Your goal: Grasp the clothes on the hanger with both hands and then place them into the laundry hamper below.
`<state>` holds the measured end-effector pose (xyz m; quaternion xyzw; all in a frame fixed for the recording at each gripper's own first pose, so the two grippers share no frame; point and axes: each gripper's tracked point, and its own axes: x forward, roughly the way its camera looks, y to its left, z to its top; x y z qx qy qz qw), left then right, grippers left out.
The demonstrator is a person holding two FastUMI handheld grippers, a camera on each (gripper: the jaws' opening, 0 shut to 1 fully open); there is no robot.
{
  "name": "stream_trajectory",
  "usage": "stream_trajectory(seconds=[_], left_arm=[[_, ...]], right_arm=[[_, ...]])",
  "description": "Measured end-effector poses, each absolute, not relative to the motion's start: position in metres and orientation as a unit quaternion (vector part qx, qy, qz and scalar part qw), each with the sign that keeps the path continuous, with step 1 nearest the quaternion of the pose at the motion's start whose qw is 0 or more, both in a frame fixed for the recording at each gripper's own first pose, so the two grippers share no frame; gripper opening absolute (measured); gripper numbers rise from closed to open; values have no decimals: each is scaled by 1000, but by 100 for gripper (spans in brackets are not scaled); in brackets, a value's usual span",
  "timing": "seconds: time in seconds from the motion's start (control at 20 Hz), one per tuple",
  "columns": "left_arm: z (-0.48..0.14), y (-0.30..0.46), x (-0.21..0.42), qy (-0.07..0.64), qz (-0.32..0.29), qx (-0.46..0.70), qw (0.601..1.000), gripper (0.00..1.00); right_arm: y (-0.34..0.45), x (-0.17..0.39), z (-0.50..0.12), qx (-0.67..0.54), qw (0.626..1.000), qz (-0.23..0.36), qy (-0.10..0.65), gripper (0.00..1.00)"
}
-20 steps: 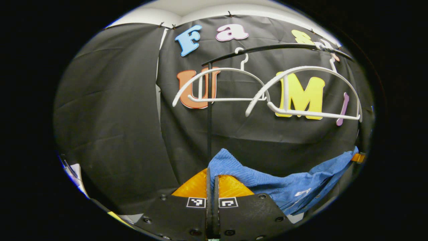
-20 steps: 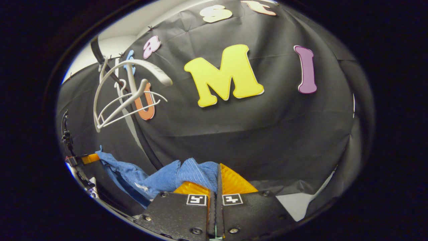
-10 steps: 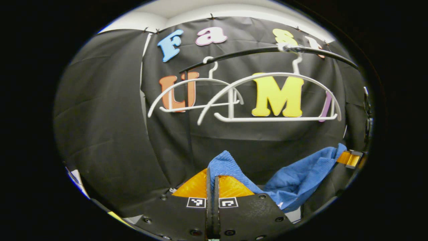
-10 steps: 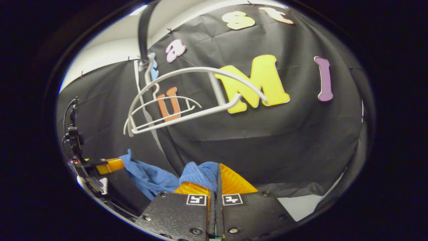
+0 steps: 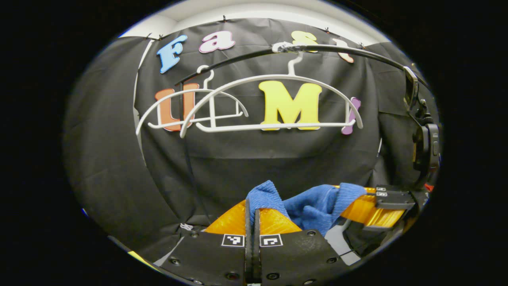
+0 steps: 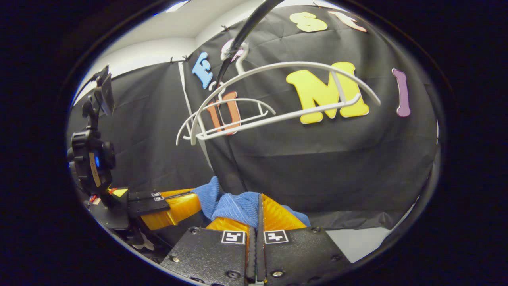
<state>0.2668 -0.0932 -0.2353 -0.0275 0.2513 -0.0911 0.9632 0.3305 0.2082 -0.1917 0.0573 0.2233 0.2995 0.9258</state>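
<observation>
Cloth first: the blue garment (image 5: 313,204) is a soft ribbed knit, bunched into a slack fold well below the white hanger (image 5: 274,99). I judge it light and limp; it has no stiffness of its own and will sag wherever it is not held. The ribbing should give the pads some bite, so slipping seems unlikely to me, though loose folds could snag on something on the way down.

I have hold of it at two edges. My left gripper (image 5: 252,214) has its orange fingers pressed together on one bunched corner, and in the right gripper view the right gripper (image 6: 257,210) pinches another corner the same way. Both are closed on fabric, and the two tools sit close to each other, so the cloth between them hangs loose. In the left gripper view the right gripper comes in from the side, just beside the garment.

Above the hanger runs a dark curved rail (image 5: 349,53) from which it hooks, and a second white hanger (image 5: 190,109) hangs behind and to one side of it; both are bare. Behind the hanger the black cloth wall drapes down. Below it, a pale strip of floor shows at the wall's foot. I cannot see the hamper from here.
</observation>
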Motion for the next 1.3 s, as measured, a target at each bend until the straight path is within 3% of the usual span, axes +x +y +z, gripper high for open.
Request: stream_trajectory(seconds=[0.25,0.65,0.9,1.0,1.05,1.3], left_arm=[[-295,-109,237,281,-122,-36,951,0],[-394,-95,215,369,-88,-83,922,0],[-404,-93,198,405,-78,-67,908,0],[-412,-91,192,415,-81,-55,904,6],[-415,-90,188,423,-79,-52,901,1],[-434,-89,162,475,-66,-58,876,3]], right_arm=[[207,316,-260,63,915,289,276,4],[214,307,-366,23,890,266,369,4],[210,301,-375,-16,886,248,390,5],[200,302,-377,-37,885,231,402,6],[197,301,-379,-45,882,225,411,6],[181,275,-414,-91,851,207,474,11]])
